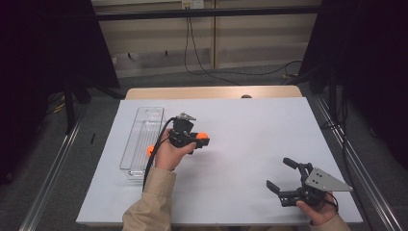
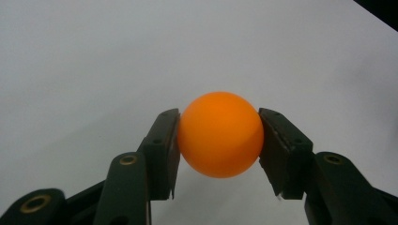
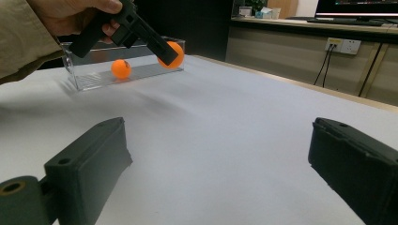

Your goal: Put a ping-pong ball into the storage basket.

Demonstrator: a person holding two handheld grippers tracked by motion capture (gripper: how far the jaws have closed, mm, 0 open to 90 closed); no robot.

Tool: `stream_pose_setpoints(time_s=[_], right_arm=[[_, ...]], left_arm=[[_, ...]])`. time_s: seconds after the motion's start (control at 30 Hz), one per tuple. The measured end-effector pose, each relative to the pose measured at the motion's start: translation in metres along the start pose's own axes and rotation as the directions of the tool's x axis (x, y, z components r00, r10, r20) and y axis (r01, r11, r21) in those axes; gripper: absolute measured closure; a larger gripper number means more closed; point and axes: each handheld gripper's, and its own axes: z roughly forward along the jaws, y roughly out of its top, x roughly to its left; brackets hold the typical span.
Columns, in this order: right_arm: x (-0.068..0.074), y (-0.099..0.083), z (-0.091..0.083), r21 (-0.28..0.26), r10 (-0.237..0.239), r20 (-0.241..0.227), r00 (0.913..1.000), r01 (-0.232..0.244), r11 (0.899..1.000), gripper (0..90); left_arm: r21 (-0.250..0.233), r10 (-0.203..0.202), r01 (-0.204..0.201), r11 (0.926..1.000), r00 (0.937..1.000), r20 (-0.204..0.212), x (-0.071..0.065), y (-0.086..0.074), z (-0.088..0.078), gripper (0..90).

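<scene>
Currently the left gripper (image 1: 199,139) is clamping an orange ball (image 2: 219,134), hovering beside the clear tray (image 1: 144,126) along the desk's left edge; the right gripper (image 1: 281,175) is resting released.

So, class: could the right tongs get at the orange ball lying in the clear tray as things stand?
Probably yes. The right tongs are open and empty, and the clear tray is open-topped. The ball in the tray lies uncovered, though the left tongs, gripping another ball, hover near that tray.
</scene>
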Motion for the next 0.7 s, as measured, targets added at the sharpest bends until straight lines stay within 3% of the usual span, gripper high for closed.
stream_pose_setpoints(time_s=[0.7], right_arm=[[0.0000, 0.0001, 0.0000, 0.000, 0.000, -0.001, 1.0000, 0.000, 1.000, 4.4]], left_arm=[[0.005, -0.016, 0.016, 0.9999, 0.9999, -0.003, 0.0056, -0.0011, -0.0104, 50.9]])
